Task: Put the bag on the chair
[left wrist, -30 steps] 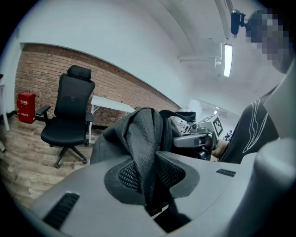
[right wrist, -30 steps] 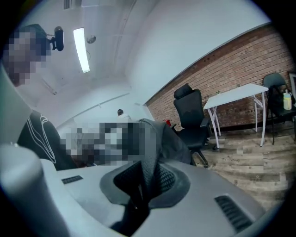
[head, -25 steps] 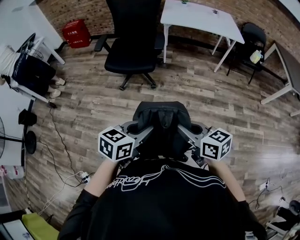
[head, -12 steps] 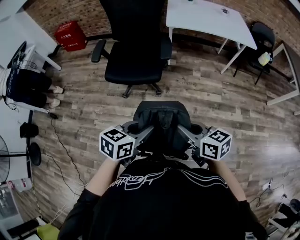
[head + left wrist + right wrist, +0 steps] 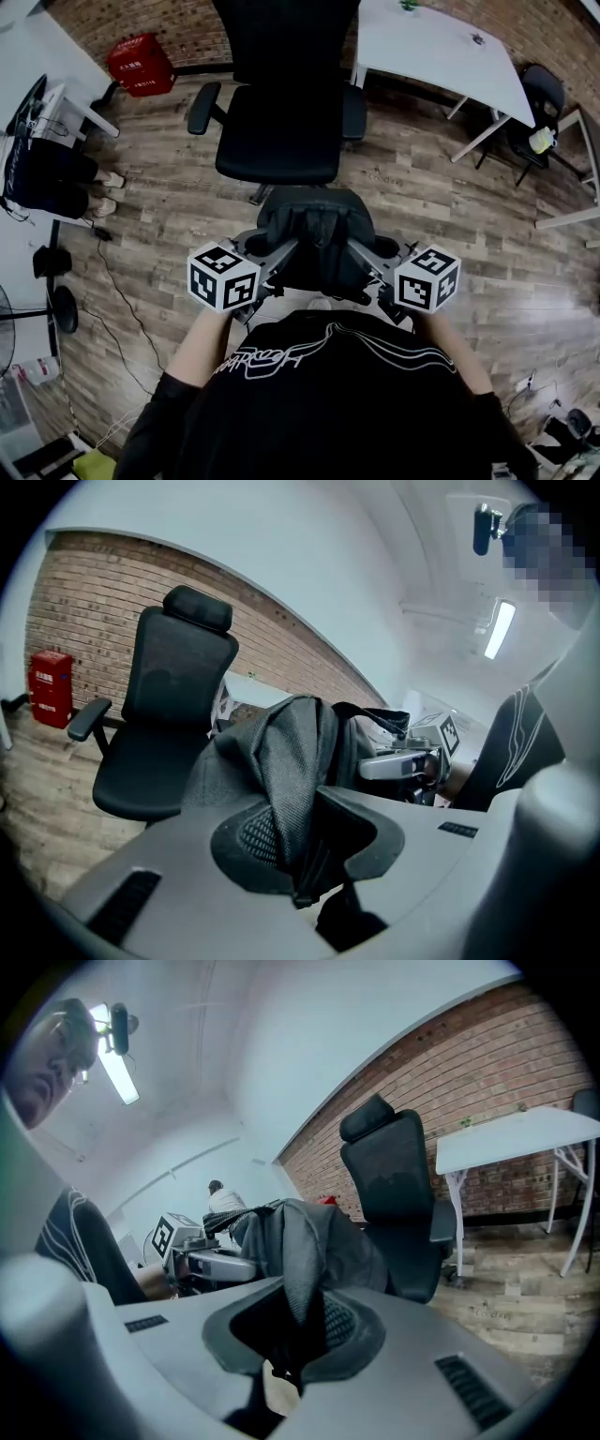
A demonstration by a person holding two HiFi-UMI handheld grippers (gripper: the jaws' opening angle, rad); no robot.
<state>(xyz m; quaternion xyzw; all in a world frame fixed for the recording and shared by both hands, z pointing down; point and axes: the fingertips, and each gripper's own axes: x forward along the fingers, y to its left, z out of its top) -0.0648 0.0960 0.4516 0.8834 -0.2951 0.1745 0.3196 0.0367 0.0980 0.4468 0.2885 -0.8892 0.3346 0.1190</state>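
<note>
Head view only, floor cable, held bag

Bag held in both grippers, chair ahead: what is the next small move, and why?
Probably carry the bag forward until it is over the seat of the chair. The left gripper and right gripper are each clamped on its fabric, and the seat lies just ahead.

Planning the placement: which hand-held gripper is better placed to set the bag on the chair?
Left, marginally. The left hand-held gripper and right hand-held gripper are both shut on the bag, but the chair sits slightly left of centre.
</note>
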